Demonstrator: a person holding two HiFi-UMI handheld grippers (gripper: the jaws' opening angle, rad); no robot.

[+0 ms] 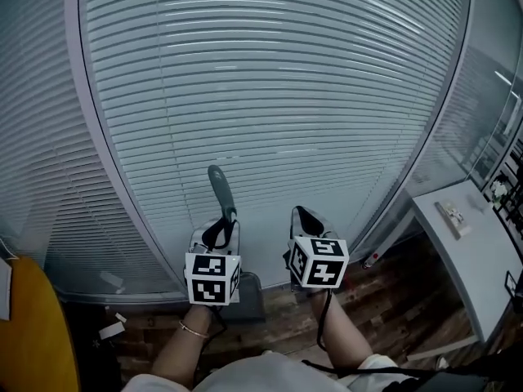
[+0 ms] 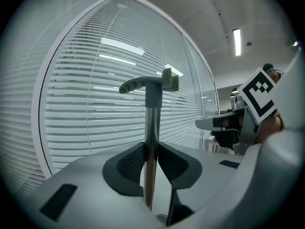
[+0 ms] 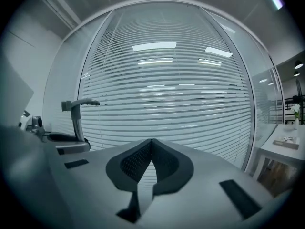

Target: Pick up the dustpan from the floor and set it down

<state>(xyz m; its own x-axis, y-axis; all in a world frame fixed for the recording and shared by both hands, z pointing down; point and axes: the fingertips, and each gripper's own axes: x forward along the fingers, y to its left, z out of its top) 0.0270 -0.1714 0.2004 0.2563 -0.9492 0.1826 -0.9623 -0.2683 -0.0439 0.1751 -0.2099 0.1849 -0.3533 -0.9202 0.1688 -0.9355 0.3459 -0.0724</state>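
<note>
The dustpan has a long metal pole (image 2: 152,123) with a grey hooked grip (image 1: 219,184) on top, standing upright in front of the blinds. My left gripper (image 2: 151,157) is shut on the pole, with the pads pressed against both sides. In the head view the left gripper (image 1: 222,229) is at centre left. The dustpan's dark pan (image 1: 249,294) hangs below it, mostly hidden by the marker cube. My right gripper (image 3: 151,149) is shut on nothing and is held level beside the left. It appears in the head view as the right gripper (image 1: 306,219). The pole (image 3: 77,123) shows at the left of the right gripper view.
A curved glass wall with horizontal blinds (image 1: 278,80) fills the view ahead. A white table (image 1: 470,247) with small items stands at the right. Wood floor (image 1: 392,300) lies below. A yellow rounded surface (image 1: 33,333) is at the lower left.
</note>
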